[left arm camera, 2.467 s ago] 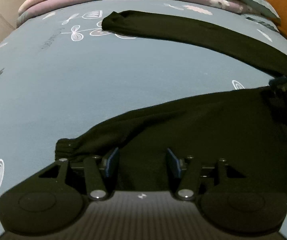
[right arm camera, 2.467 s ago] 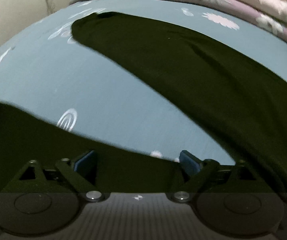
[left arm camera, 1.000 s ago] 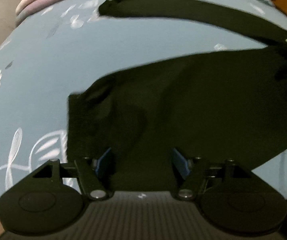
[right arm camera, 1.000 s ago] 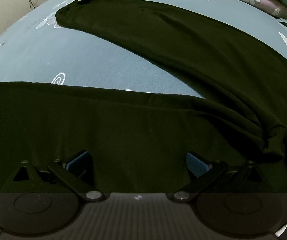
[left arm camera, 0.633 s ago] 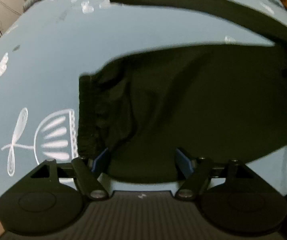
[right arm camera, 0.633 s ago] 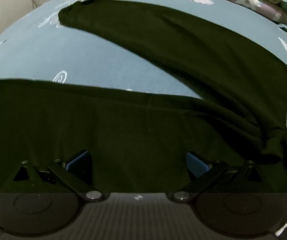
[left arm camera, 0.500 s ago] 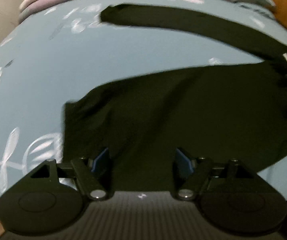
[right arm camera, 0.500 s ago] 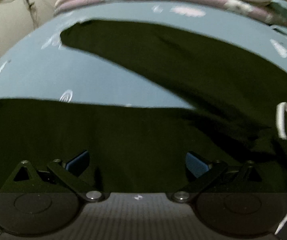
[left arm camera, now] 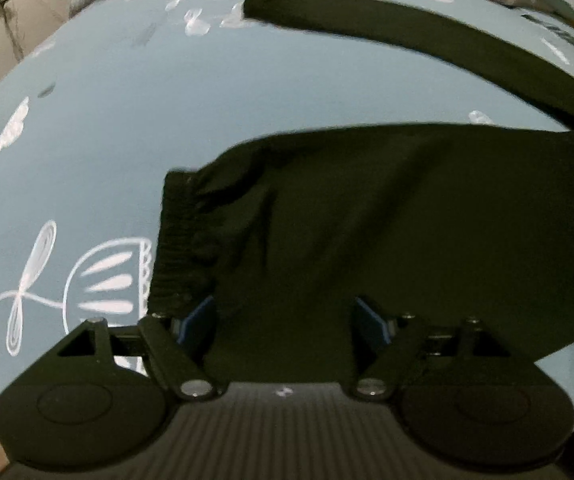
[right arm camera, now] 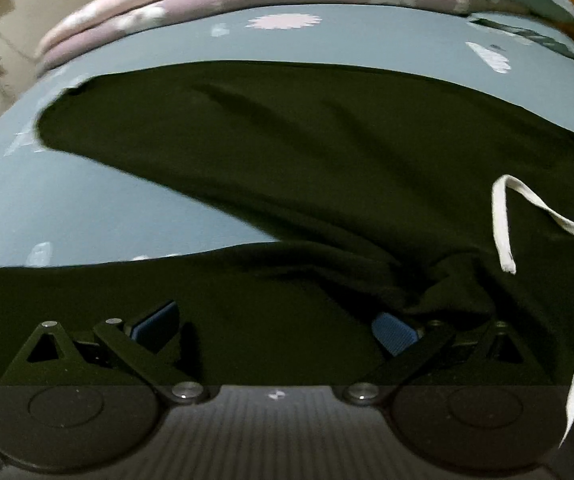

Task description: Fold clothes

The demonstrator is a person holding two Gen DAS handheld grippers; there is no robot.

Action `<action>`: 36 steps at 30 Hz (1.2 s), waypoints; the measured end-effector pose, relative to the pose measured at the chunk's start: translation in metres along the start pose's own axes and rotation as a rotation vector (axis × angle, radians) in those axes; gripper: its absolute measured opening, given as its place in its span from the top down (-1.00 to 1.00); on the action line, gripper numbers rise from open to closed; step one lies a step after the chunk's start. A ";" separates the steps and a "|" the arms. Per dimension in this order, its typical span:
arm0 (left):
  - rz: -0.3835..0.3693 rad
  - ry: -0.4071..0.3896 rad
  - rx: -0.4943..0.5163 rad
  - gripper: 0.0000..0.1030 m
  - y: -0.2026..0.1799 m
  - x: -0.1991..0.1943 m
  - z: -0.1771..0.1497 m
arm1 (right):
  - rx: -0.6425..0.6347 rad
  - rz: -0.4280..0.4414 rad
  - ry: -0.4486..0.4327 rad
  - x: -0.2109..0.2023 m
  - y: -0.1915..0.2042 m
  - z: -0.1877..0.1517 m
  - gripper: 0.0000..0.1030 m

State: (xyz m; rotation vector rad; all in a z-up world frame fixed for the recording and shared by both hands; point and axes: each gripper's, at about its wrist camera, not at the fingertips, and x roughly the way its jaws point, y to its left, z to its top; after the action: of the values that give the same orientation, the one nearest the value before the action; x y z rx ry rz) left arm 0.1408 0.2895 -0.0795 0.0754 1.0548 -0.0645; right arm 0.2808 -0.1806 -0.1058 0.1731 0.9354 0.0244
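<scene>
Black trousers lay spread on the blue patterned bed sheet, legs apart, white drawstring at the right. Left tool had just been opening, spread over the near leg's ribbed cuff. Right tool stood spread above fabric, pinching nothing.

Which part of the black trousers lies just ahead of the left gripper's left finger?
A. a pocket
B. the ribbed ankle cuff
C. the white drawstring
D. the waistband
B: in the left wrist view the ribbed ankle cuff ends the near leg of the black trousers beside that finger.
</scene>
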 end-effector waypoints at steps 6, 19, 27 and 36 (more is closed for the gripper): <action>-0.147 -0.094 0.075 -0.50 -0.036 -0.004 0.033 | 0.033 -0.018 -0.009 -0.044 -0.023 -0.020 -1.00; -0.743 -0.059 0.158 -0.50 -0.198 0.056 0.152 | 0.189 -0.091 -0.100 -0.114 -0.068 -0.070 -1.00; -0.774 -0.010 0.139 -0.49 -0.303 0.111 0.195 | 0.239 -0.057 -0.162 -0.140 -0.111 -0.091 -1.00; -0.824 0.132 0.029 -0.49 -0.357 0.146 0.201 | 0.256 0.056 -0.196 -0.134 -0.162 -0.095 -1.00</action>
State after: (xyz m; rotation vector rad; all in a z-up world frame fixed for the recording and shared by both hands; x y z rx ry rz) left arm 0.3547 -0.0873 -0.1187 -0.3383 1.1589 -0.8286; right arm 0.1160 -0.3397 -0.0797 0.4316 0.7354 -0.0605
